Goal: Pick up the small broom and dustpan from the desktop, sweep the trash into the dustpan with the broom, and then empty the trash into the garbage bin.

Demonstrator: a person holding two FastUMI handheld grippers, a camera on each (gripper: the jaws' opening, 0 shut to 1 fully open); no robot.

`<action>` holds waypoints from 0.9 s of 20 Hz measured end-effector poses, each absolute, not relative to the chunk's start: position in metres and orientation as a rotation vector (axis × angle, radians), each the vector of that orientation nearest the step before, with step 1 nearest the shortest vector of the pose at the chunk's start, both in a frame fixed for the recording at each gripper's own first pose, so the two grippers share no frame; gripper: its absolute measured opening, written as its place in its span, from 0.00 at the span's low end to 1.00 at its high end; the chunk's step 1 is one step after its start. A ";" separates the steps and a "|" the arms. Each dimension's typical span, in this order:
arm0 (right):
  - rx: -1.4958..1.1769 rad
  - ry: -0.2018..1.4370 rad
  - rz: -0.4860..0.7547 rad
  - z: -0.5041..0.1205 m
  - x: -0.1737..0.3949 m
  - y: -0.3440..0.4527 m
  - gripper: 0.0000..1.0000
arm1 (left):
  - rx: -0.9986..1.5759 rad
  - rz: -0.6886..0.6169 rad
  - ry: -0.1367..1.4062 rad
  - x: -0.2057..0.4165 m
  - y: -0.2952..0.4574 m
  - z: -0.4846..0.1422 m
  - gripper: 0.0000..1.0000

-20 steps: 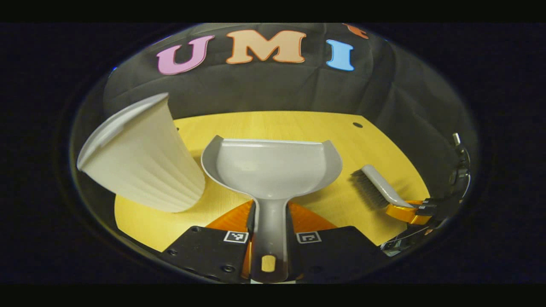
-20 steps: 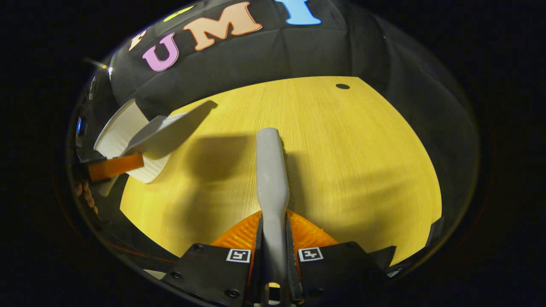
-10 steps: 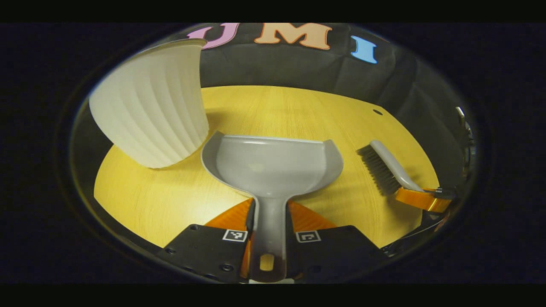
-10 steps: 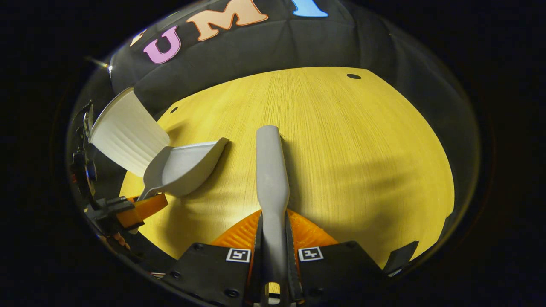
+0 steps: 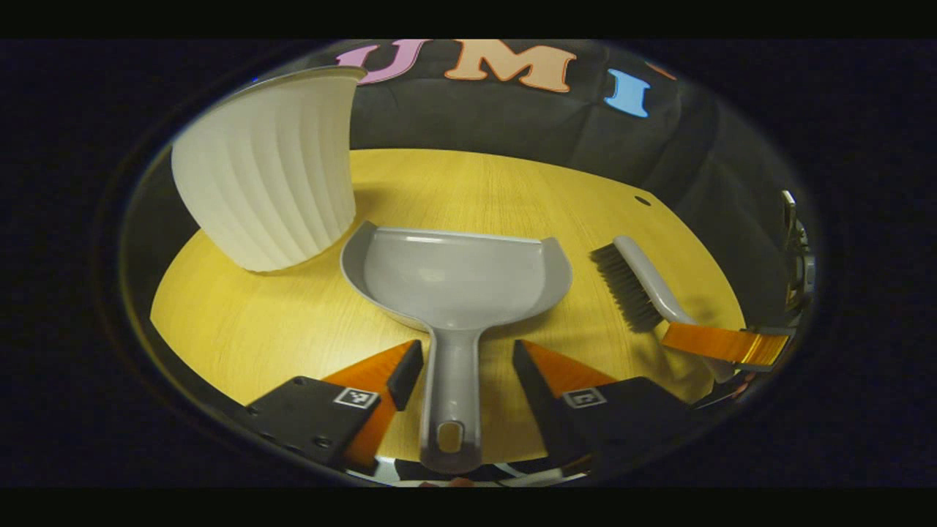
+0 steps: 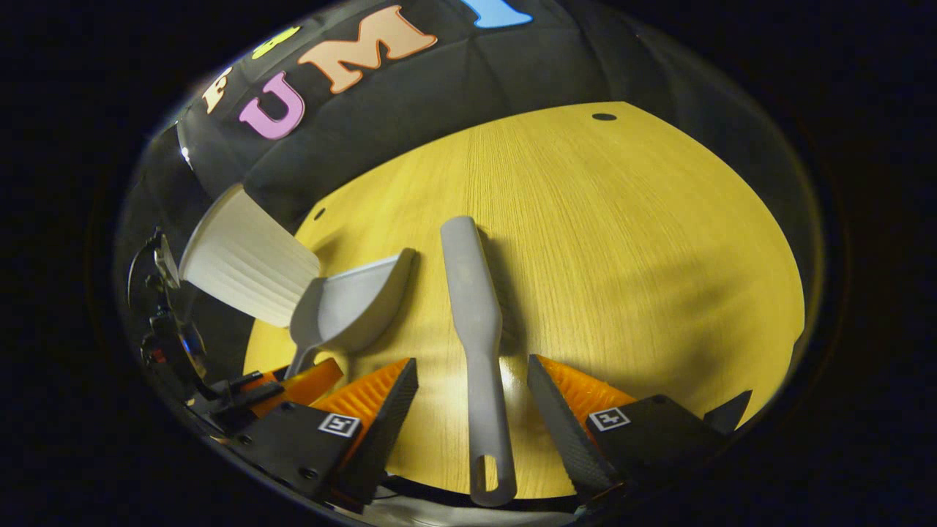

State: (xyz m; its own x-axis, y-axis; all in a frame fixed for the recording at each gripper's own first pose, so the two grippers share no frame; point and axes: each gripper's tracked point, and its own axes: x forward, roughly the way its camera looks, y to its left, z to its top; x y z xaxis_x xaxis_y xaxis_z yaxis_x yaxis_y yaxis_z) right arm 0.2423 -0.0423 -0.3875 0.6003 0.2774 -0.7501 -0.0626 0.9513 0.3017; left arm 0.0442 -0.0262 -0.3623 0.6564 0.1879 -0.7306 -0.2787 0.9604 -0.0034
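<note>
A grey dustpan (image 5: 454,282) lies flat on the yellow wooden table (image 5: 498,183), its handle pointing back between the spread fingers of my left gripper (image 5: 465,359), which is open and clear of the handle on both sides. To its right rests the small grey broom (image 5: 644,282), bristles turned toward the pan. In the right gripper view the broom (image 6: 472,307) lies lengthwise on the table (image 6: 622,219) between the open fingers of my right gripper (image 6: 472,373), untouched by them. The dustpan (image 6: 351,307) sits just left of it.
A white ribbed garbage bin (image 5: 271,168) stands at the table's far left, close to the dustpan's left corner; it also appears as the bin (image 6: 241,267) at left. A small dark hole (image 6: 604,117) marks the far table edge. The wide right half of the tabletop is bare wood.
Both grippers have opened. The dustpan handle and the broom handle, gripped half a second ago, now lie free on the table between the spread fingers.
</note>
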 end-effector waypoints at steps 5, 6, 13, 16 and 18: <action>0.289 0.532 0.217 -0.272 0.231 -0.055 0.99 | -0.109 0.280 0.592 0.034 -0.041 -0.267 0.95; 0.282 0.467 0.222 -0.249 0.223 -0.055 0.98 | -0.109 0.286 0.529 0.033 -0.043 -0.243 0.95; 0.093 0.055 0.225 -0.124 0.184 -0.045 0.98 | -0.034 0.299 0.102 0.035 -0.056 -0.058 0.94; 0.072 -0.002 0.229 -0.118 0.173 -0.049 0.98 | 0.053 0.290 0.018 0.034 -0.063 -0.035 0.93; 0.077 -0.015 0.220 -0.116 0.172 -0.053 0.98 | 0.040 0.272 0.003 0.038 -0.066 -0.039 0.93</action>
State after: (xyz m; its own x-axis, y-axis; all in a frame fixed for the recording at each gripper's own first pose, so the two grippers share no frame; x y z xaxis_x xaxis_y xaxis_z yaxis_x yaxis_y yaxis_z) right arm 0.1718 -0.0532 -0.1165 0.9758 0.2174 0.0233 -0.2186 0.9730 0.0745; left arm 0.0382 -0.0660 -0.0388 0.9632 0.2686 0.0025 -0.2685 0.9625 0.0396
